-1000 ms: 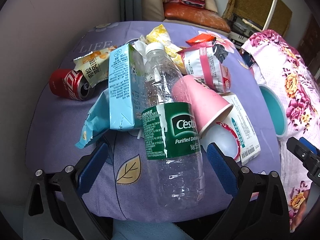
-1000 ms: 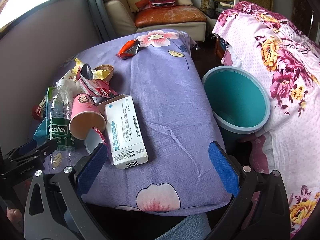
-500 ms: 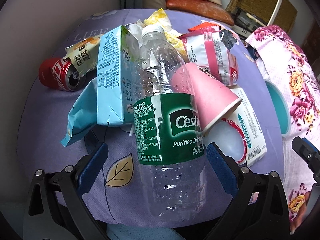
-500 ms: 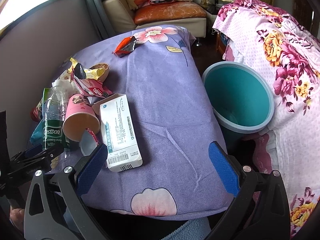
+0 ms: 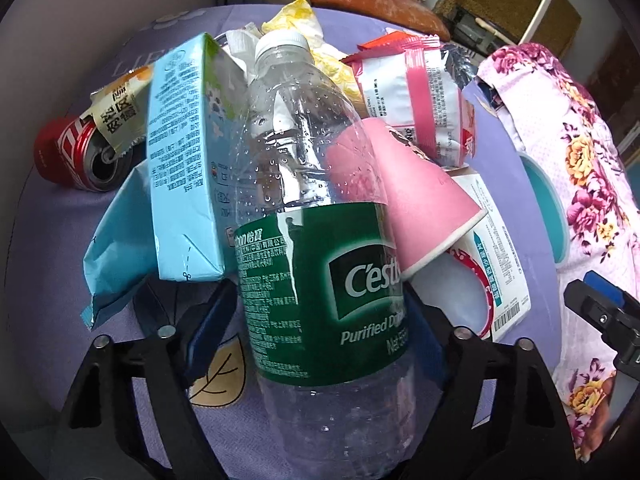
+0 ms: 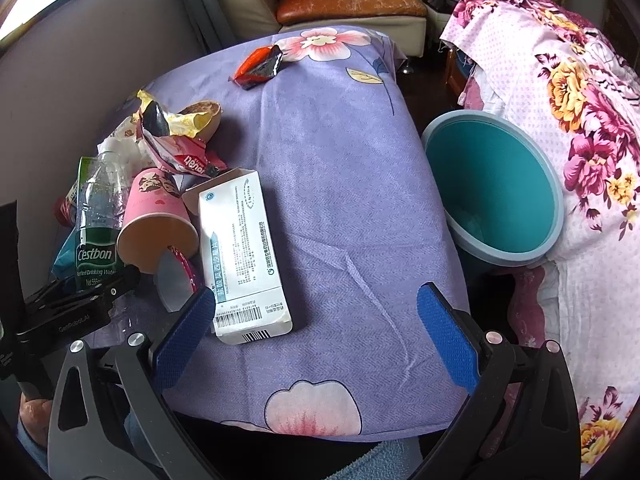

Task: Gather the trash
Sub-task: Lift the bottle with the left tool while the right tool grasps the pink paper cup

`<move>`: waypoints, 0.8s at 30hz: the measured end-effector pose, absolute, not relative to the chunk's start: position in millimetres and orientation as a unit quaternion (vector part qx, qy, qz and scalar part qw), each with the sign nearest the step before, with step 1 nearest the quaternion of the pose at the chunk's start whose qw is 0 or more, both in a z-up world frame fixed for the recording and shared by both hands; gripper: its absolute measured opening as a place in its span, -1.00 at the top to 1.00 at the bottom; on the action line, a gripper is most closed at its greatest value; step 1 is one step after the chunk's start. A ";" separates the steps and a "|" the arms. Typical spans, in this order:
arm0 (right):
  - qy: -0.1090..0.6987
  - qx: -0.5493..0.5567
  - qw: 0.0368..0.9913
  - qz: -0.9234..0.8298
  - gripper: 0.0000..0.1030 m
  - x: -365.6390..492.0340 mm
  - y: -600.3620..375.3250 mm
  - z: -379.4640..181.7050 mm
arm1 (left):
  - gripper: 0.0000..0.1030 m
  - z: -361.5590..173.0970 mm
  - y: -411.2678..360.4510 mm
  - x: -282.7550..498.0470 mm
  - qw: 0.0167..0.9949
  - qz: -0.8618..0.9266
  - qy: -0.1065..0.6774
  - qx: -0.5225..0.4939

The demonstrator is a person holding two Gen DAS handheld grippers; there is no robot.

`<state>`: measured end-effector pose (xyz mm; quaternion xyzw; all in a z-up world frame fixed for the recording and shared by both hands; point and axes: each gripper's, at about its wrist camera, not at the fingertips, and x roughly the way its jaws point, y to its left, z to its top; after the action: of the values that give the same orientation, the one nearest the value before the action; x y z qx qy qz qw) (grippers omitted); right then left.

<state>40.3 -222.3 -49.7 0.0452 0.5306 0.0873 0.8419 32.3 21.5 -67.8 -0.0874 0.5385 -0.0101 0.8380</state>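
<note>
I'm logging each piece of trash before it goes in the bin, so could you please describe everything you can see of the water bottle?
The water bottle is clear, thin plastic with a white screw cap, a green Cestbon label and droplets inside; it looks empty. It lies on the purple cloth, cap pointing away, between a light blue carton and a pink paper cup, both against it. The left gripper straddles its labelled middle, jaws closing; whether the pads press yet cannot be told.
</note>
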 end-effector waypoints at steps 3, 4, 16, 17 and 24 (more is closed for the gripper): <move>0.537 0.036 0.837 0.097 -0.88 45.8 -211.6 -50.4 | -0.26 -61.6 23.3 26.5 0.848 -0.023 0.523 -0.085; 0.538 0.036 0.836 0.102 -0.88 47.0 -208.3 -49.8 | -0.26 -59.4 25.5 25.1 0.849 -0.034 0.520 -0.090; 0.554 0.048 0.812 0.174 -0.40 76.3 -153.8 -36.3 | -0.26 -13.2 57.7 14.5 0.879 -0.078 0.458 -0.107; 0.554 0.045 0.811 0.184 -0.40 80.6 -146.6 -33.7 | -0.26 -10.5 61.0 16.4 0.879 -0.083 0.455 -0.114; 0.590 0.018 0.773 0.231 -0.40 105.9 -99.4 -47.5 | -0.26 3.2 93.3 20.9 0.885 -0.079 0.436 -0.143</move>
<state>105.9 -99.4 -47.5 0.0179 0.5904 0.2307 0.7732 20.9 93.3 3.2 -0.1429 0.4362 -0.0792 0.8849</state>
